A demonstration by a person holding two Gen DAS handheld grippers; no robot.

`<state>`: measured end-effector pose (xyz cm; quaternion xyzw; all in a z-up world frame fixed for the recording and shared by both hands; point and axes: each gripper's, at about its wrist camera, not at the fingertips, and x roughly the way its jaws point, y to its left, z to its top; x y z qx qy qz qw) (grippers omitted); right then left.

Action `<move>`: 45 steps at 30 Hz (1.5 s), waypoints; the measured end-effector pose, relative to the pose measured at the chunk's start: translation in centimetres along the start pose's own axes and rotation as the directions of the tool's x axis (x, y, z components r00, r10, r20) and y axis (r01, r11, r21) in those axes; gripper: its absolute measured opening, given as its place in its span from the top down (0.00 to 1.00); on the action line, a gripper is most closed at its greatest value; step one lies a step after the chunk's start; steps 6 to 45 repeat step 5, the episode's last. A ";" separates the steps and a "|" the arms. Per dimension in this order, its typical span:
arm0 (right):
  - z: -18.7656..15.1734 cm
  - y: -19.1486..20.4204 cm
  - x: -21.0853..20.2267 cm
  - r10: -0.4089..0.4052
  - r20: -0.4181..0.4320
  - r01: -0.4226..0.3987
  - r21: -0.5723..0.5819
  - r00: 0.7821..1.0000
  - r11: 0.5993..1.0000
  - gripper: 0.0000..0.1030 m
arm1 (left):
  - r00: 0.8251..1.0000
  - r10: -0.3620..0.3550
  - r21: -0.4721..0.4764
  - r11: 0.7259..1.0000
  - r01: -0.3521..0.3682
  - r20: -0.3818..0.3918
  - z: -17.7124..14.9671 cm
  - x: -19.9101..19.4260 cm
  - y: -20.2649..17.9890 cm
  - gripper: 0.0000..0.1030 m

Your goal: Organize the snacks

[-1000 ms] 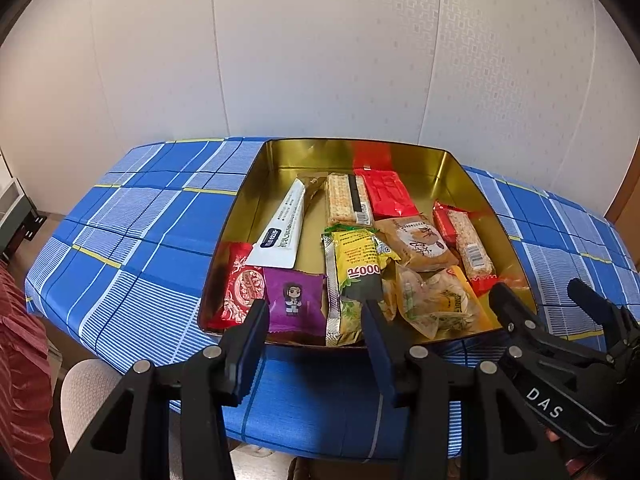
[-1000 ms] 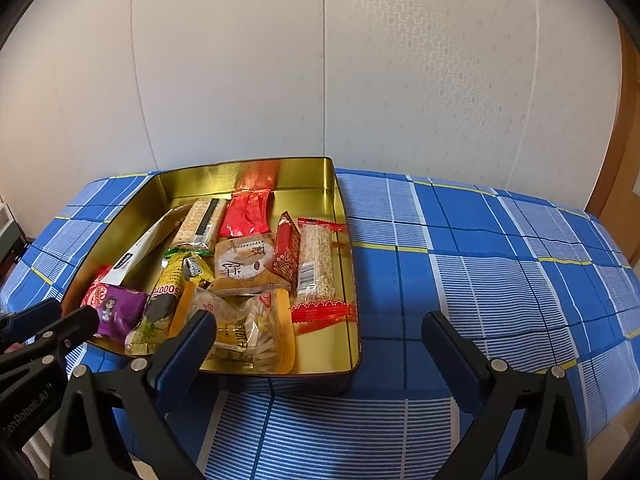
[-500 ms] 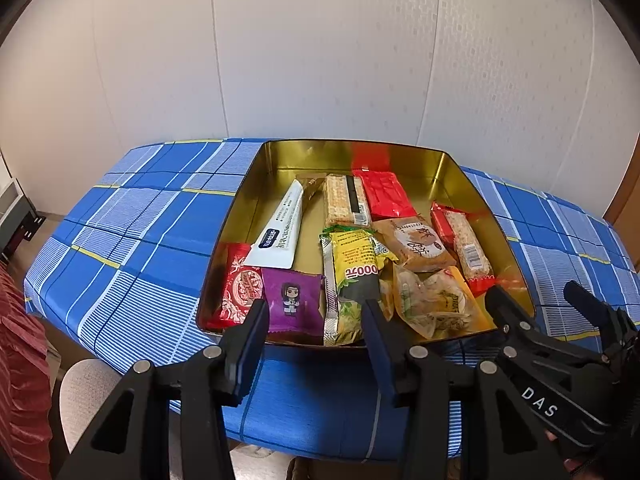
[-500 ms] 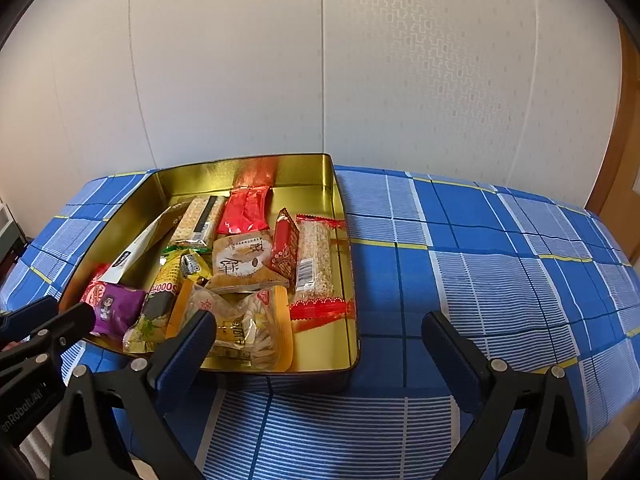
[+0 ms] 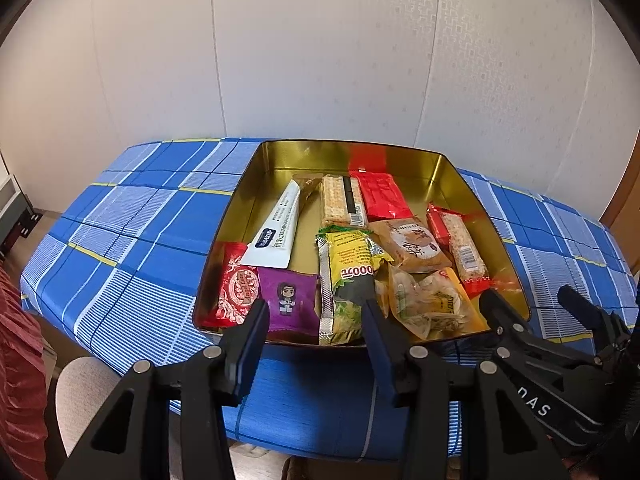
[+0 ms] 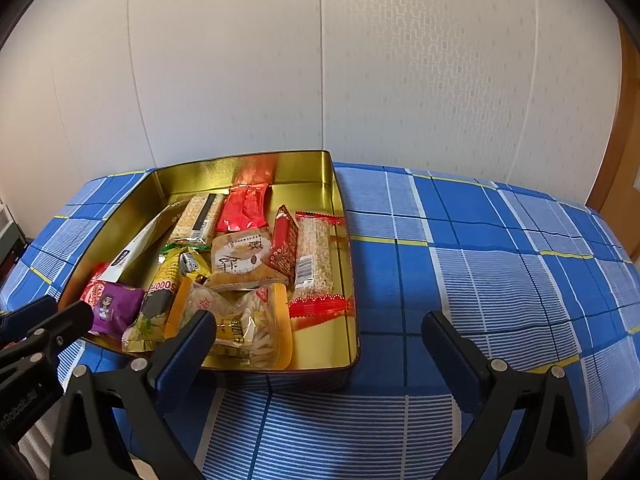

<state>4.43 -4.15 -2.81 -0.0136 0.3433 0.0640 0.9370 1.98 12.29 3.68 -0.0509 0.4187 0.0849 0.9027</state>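
A gold tin (image 5: 352,156) (image 6: 248,162) on the blue plaid tablecloth holds several snack packets: a white tube pack (image 5: 278,226), a cracker pack (image 5: 340,202), a red pack (image 5: 384,196), a purple packet (image 5: 288,300), a yellow-green packet (image 5: 348,276) and a rice bar (image 6: 314,254). My left gripper (image 5: 316,318) is open and empty, hovering at the tin's near rim. My right gripper (image 6: 320,330) is wide open and empty, near the tin's front right corner. Each gripper shows in the other's view, the right one (image 5: 528,312) and the left one (image 6: 36,320).
The tablecloth (image 6: 500,264) stretches bare to the right of the tin and to its left (image 5: 132,224). A white panelled wall stands behind. A pale stool seat (image 5: 84,384) and red fabric (image 5: 16,360) lie below the table's left edge.
Both views have shifted slightly; the tin looks a touch farther away. Both grippers stay open and nothing in the tin has moved.
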 end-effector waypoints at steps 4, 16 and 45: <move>0.0 -0.2 0.1 0.000 -0.004 0.000 0.013 1.000 1.000 0.00 | 1.000 0.005 -0.013 1.000 -0.005 0.013 0.0 -0.2 0.1 0.53; 0.0 -0.2 0.1 0.000 -0.005 0.000 0.015 1.000 1.000 0.00 | 1.000 0.006 -0.014 1.000 -0.005 0.014 0.1 -0.2 0.1 0.53; 0.0 -0.2 0.1 0.000 -0.005 0.000 0.015 1.000 1.000 0.00 | 1.000 0.006 -0.014 1.000 -0.005 0.014 0.1 -0.2 0.1 0.53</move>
